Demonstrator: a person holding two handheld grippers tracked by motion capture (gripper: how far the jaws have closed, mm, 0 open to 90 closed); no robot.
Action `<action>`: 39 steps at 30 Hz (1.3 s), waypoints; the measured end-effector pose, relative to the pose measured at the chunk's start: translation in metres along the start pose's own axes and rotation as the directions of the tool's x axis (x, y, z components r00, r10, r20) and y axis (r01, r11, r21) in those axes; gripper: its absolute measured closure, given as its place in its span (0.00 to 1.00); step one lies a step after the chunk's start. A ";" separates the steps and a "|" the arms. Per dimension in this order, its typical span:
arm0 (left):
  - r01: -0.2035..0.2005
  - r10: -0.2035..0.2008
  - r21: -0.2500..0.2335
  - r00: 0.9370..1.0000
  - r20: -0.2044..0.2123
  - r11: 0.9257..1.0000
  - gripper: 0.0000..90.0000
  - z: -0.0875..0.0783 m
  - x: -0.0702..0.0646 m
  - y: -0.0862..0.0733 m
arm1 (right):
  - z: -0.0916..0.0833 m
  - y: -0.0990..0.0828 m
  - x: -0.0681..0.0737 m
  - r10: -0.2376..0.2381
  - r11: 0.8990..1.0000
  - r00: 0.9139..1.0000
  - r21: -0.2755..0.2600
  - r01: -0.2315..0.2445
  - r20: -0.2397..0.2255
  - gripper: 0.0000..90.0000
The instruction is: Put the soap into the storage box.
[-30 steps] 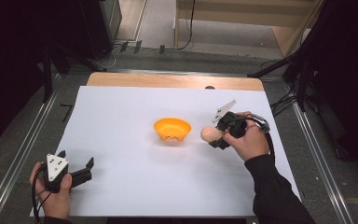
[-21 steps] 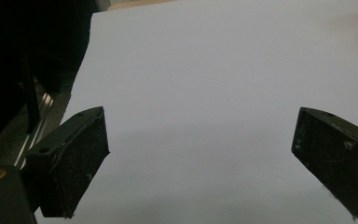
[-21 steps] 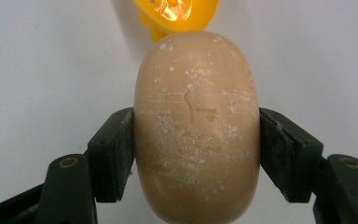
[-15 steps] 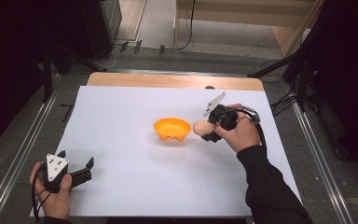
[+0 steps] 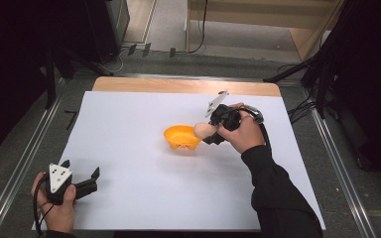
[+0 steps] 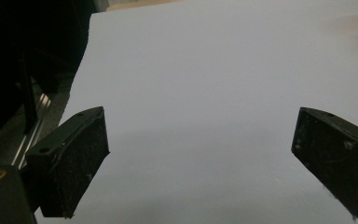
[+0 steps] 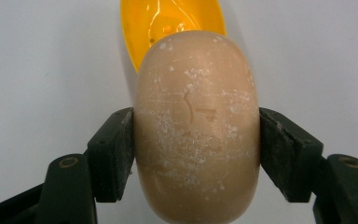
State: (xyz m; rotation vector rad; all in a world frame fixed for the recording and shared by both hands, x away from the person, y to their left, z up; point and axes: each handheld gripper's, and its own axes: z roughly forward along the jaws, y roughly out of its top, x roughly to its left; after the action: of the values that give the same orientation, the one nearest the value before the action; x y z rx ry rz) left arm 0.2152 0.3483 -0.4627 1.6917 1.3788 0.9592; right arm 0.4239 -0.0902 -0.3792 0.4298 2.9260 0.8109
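now the right tool (image 5: 209, 133) is clenched on a tan bun (image 5: 202, 130), its 2 black jaws pressing the rounded sides. in the right gripper view the bun (image 7: 196, 140) sits squarely between the jaws, its skin dusted with pale specks and marked with a faint scratch near the middle. beyond it lies the orange bowl (image 7: 172, 25), glossy inside, with its near rim hidden behind the bun's top.

in the high view the bun hangs at the bowl's (image 5: 178, 136) right rim, just beside or over the edge; which of the 2 cannot be told from there. the bowl stands near the middle of the white worktop (image 5: 129, 124), and something small and pale lies inside it, too small to name. the person's right hand (image 5: 240, 134) wraps the tool's body, a dark sleeve running down to the bottom edge, and a grey 3-cornered plate juts up behind the knuckles.

the left tool (image 5: 82, 178) rests at the near left corner of the worktop, well apart from the bowl, held in the left hand (image 5: 57, 210). its jaws stand wide and released, with bare white sheet between them in the left gripper view (image 6: 200, 154).
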 end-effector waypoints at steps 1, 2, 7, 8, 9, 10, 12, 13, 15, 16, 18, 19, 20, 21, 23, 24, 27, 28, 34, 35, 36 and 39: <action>-0.001 0.001 0.000 1.000 0.000 1.000 0.05 0.000 0.000 0.000 | 0.001 0.003 0.000 -0.001 1.000 1.000 0.005 0.001 -0.005 0.37; -0.001 0.001 0.000 1.000 0.000 1.000 0.05 0.000 0.000 0.000 | 0.001 0.005 0.001 -0.004 1.000 1.000 0.008 0.004 -0.003 0.37; 0.001 -0.001 -0.002 1.000 -0.001 1.000 0.05 0.000 0.000 0.000 | 0.004 0.016 0.001 -0.029 0.999 1.000 0.016 0.029 -0.008 0.37; 0.001 -0.001 -0.003 1.000 -0.002 1.000 0.05 0.000 0.000 0.000 | 0.007 0.022 0.002 -0.047 0.999 0.999 0.016 0.047 -0.006 0.37; -0.002 0.002 -0.003 1.000 -0.002 1.000 0.05 0.000 0.000 0.000 | 0.007 0.022 0.002 -0.047 0.999 0.999 0.016 0.047 -0.006 0.37; -0.003 0.003 -0.006 1.000 -0.002 1.000 0.05 0.000 -0.001 0.000 | 0.008 0.024 0.002 -0.047 0.999 0.999 0.016 0.047 -0.014 0.37; -0.005 0.005 -0.006 1.000 -0.004 1.000 0.05 0.000 -0.001 0.000 | 0.010 0.028 0.002 -0.053 0.998 0.998 0.014 0.053 -0.019 0.37; -0.008 0.008 -0.005 1.000 -0.005 1.000 0.05 0.000 -0.001 0.000 | 0.012 0.030 0.002 -0.052 0.999 0.998 0.013 0.052 -0.023 0.37; -0.008 0.008 -0.006 1.000 -0.006 1.000 0.05 0.000 -0.001 0.000 | 0.016 0.036 0.002 -0.068 0.998 0.997 0.015 0.069 -0.030 0.37; -0.012 0.012 -0.004 1.000 -0.006 1.000 0.05 0.000 -0.001 0.000 | 0.016 0.036 0.002 -0.068 0.998 0.997 0.015 0.069 -0.030 0.37; -0.017 0.017 -0.002 1.000 -0.009 1.000 0.05 -0.001 -0.001 0.000 | 0.019 0.041 0.003 -0.081 0.996 0.996 0.018 0.082 -0.033 0.37; -0.016 0.016 -0.003 1.000 -0.009 1.000 0.05 -0.001 -0.001 0.000 | 0.021 0.043 0.002 -0.092 0.996 0.995 0.016 0.093 -0.029 0.37; -0.016 0.016 -0.002 1.000 -0.009 1.000 0.05 -0.001 -0.001 0.000 | 0.022 0.044 0.003 -0.088 0.996 0.995 0.023 0.089 -0.038 0.37; -0.017 0.017 -0.002 1.000 -0.008 1.000 0.05 -0.001 -0.001 0.000 | 0.025 0.047 0.003 -0.100 0.995 0.994 0.017 0.100 -0.046 0.37; -0.015 0.015 -0.004 1.000 -0.008 1.000 0.05 -0.001 -0.001 0.000 | 0.027 0.049 0.003 -0.102 0.994 0.993 0.020 0.104 -0.057 0.37; -0.014 0.014 -0.004 1.000 -0.007 1.000 0.05 -0.001 -0.001 0.000 | 0.030 0.051 0.003 -0.103 0.994 0.993 0.023 0.105 -0.060 0.37; -0.015 0.014 -0.004 1.000 -0.007 1.000 0.05 -0.001 -0.001 0.000 | 0.035 0.054 0.002 -0.106 0.994 0.992 0.032 0.108 -0.068 0.37; -0.015 0.015 -0.005 1.000 -0.007 1.000 0.05 -0.001 -0.001 0.000 | 0.036 0.056 0.002 -0.111 0.993 0.991 0.033 0.114 -0.071 0.37; -0.015 0.015 -0.004 1.000 -0.006 1.000 0.05 -0.001 -0.001 0.000 | 0.040 0.062 0.003 -0.123 0.991 0.989 0.046 0.127 -0.080 0.37; -0.015 0.015 -0.005 1.000 -0.006 1.000 0.05 -0.001 -0.001 0.000 | 0.040 0.063 0.004 -0.122 0.991 0.989 0.045 0.126 -0.083 0.37; -0.016 0.016 -0.005 1.000 -0.006 1.000 0.05 -0.001 -0.001 0.000 | 0.041 0.064 0.003 -0.125 0.991 0.989 0.046 0.129 -0.083 0.37; -0.016 0.016 -0.006 1.000 -0.006 1.000 0.05 -0.001 -0.001 0.000 | 0.042 0.065 0.003 -0.128 0.990 0.989 0.049 0.132 -0.079 0.37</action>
State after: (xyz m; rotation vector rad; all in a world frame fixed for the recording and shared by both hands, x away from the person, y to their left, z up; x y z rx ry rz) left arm 0.2139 0.3472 -0.4628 1.6992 1.3670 0.9765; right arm 0.4435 -0.0152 -0.3817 0.2131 3.0136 0.7486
